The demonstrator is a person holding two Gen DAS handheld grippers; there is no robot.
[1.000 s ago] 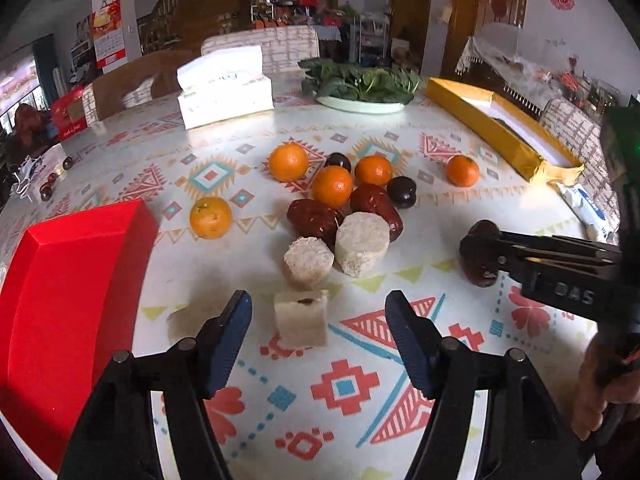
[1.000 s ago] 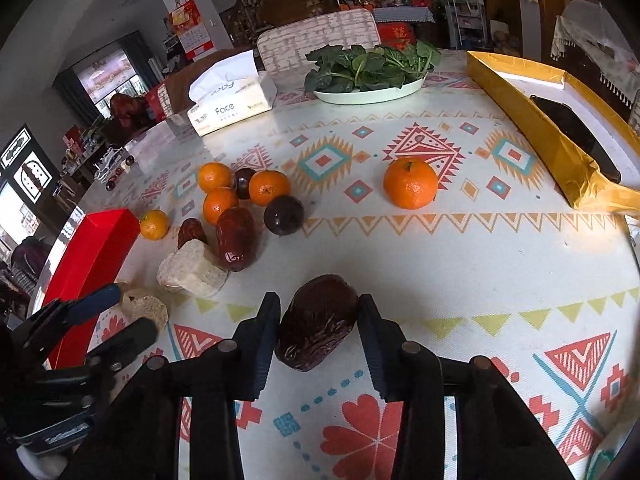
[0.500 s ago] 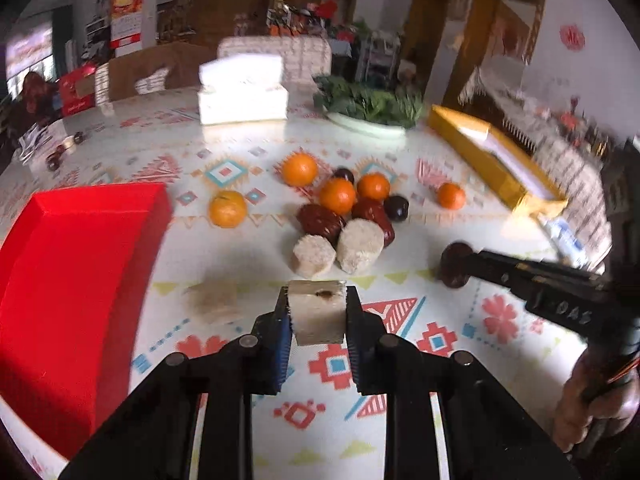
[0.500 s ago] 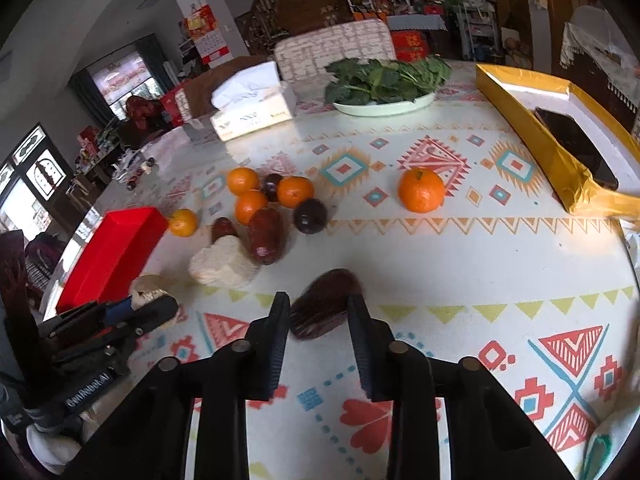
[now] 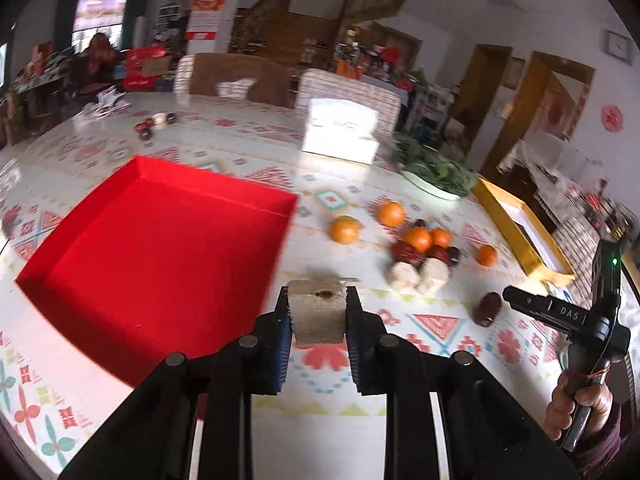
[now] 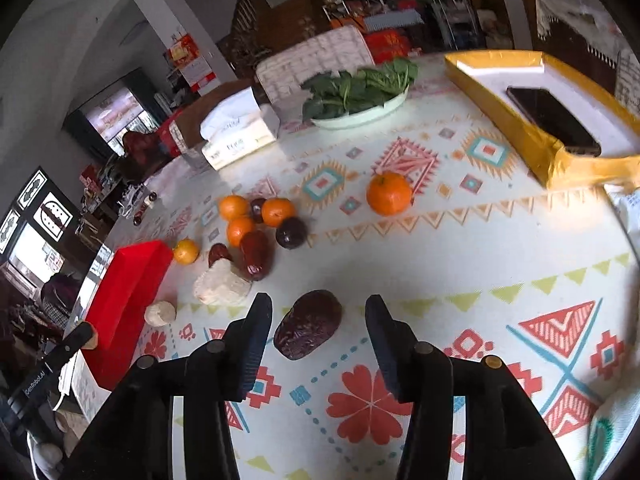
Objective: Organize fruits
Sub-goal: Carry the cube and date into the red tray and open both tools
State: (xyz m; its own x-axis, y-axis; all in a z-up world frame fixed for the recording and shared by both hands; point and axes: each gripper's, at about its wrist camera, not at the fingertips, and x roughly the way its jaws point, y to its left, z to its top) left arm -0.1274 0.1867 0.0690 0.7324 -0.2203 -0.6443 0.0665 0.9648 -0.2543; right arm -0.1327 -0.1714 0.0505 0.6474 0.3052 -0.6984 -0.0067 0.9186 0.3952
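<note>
My left gripper (image 5: 317,312) clamps a pale cut chunk (image 5: 317,310) beside the red tray (image 5: 152,240), ready to drop in, while my right gripper (image 6: 316,322) gapes wide around a dark date (image 6: 308,324).

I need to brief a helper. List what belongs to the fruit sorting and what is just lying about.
Job: left gripper clamping a beige chunk; red tray; right gripper, open around a date; oranges; plum.

Lying about: tissue box; greens; yellow box holding a phone.
</note>
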